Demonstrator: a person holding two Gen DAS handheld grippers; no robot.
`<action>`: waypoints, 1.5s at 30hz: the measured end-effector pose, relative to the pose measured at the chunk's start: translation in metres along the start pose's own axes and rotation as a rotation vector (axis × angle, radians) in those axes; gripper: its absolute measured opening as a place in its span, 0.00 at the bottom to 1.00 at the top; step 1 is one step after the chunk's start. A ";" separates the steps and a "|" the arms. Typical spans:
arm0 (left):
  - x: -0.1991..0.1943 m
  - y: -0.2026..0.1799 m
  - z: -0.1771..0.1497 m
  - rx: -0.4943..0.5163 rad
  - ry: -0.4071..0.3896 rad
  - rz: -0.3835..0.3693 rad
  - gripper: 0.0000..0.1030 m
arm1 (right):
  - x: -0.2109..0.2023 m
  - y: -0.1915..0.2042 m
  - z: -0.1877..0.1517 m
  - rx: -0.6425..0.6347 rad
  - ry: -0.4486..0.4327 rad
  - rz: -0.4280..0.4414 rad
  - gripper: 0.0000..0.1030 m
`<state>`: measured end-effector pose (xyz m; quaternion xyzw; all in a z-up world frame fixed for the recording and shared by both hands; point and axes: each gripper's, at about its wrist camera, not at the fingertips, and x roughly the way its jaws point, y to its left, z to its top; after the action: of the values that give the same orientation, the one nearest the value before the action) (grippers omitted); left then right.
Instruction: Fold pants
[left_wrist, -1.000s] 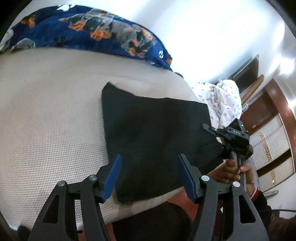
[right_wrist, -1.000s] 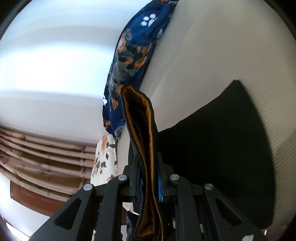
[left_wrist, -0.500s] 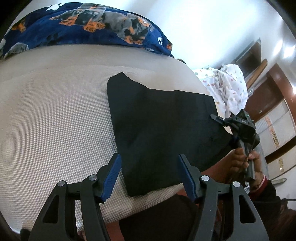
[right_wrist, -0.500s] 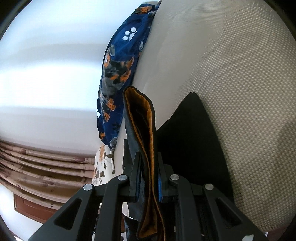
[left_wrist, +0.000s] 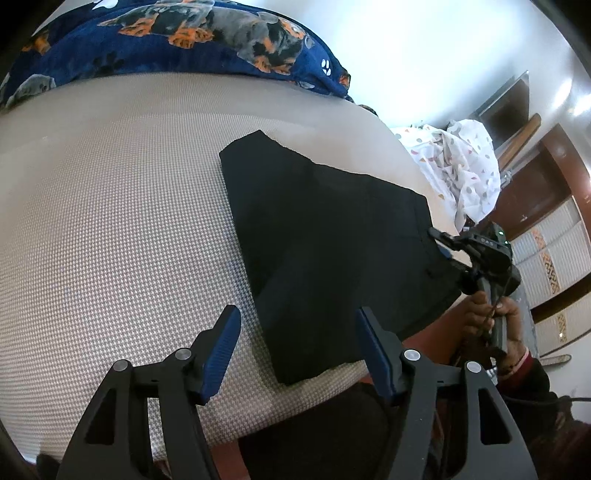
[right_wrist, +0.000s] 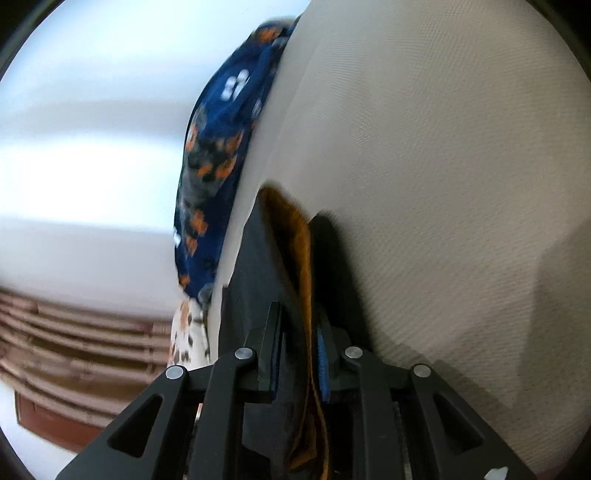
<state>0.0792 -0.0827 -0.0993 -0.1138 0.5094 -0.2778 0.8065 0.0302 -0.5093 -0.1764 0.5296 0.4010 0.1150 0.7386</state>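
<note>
Black pants (left_wrist: 332, 258) lie folded on the beige textured bed (left_wrist: 110, 221), with one corner reaching toward the blue dog-print blanket (left_wrist: 184, 44) at the far edge. The left tool (left_wrist: 295, 343) hovers released above the near edge of the cloth, nothing between its blue pads. The right tool (right_wrist: 299, 354), held in the person's hand (left_wrist: 491, 317), has the waistband with its orange lining (right_wrist: 295, 251) between its fingers, and its jaws are opening.
</note>
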 end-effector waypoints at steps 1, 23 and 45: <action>0.000 0.000 0.000 0.001 -0.002 -0.003 0.63 | -0.010 0.000 0.002 0.009 -0.026 0.004 0.18; 0.003 0.000 -0.005 -0.004 0.026 -0.033 0.64 | -0.041 -0.002 -0.062 0.152 0.041 0.054 0.39; 0.014 -0.013 -0.015 0.057 0.082 0.002 0.69 | -0.050 -0.032 -0.103 0.232 0.029 -0.043 0.09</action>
<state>0.0666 -0.0994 -0.1106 -0.0787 0.5340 -0.2957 0.7881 -0.0841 -0.4808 -0.1928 0.6013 0.4334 0.0596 0.6686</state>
